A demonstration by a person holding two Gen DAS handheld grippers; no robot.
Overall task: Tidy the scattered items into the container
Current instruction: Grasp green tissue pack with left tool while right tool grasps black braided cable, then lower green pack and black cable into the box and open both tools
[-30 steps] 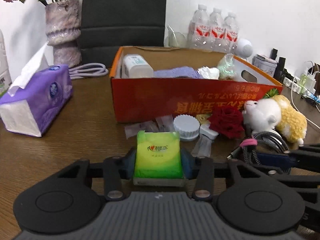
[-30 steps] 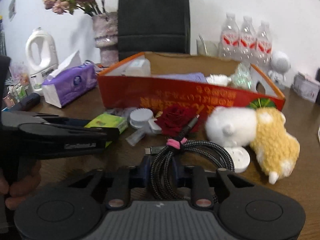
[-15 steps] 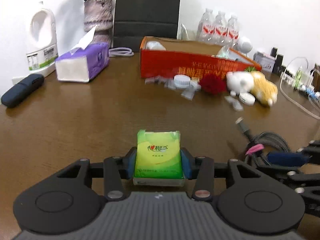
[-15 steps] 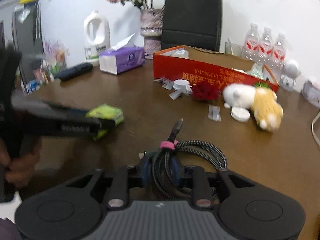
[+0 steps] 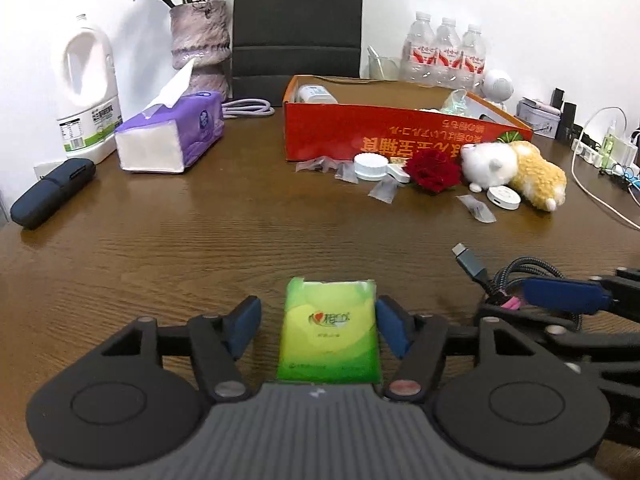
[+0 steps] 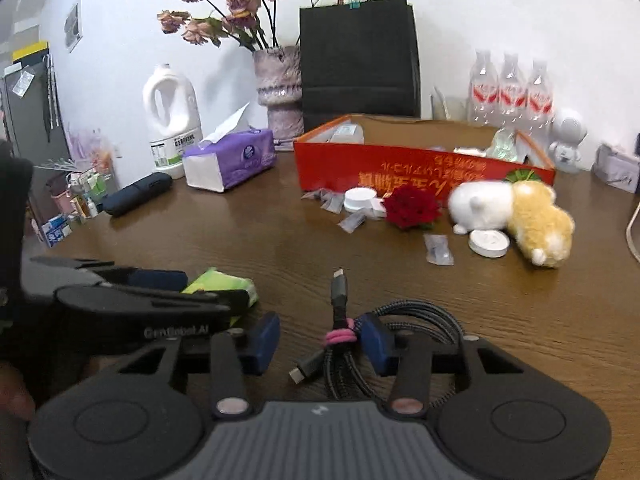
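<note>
Where the left gripper point(image 5: 318, 320) sits: low at the near edge of the table point(image 5: 200, 240), jaws spread, gripping nothing.
Tissue pack point(image 5: 330, 332): lies flat between those jaws. There is a clear gap at the left pad point(image 5: 242, 326), and the right pad is at or just beside the pack's edge.
Pack, look: soft green-yellow wrapper with a red logo, long side pointing away from the camera. Likely squashes easily.
Right gripper point(image 6: 320, 340): also spread and released, just right of the left tool.
Cable point(image 6: 420, 316): black braided coil bound by a pink tie, resting on the wood between the pads with its grey plug pointing forward.
Box point(image 5: 400, 136): red carton, well apart, far side of the table, already holding a few things.
Step, my read: take hold of each item for the carry to the box.
Doing it well: centre the pack first so both pads meet it together and squeeze lightly. Pinch the cable at the tie so the loops stay bundled. Lift clear before moving forward.
</note>
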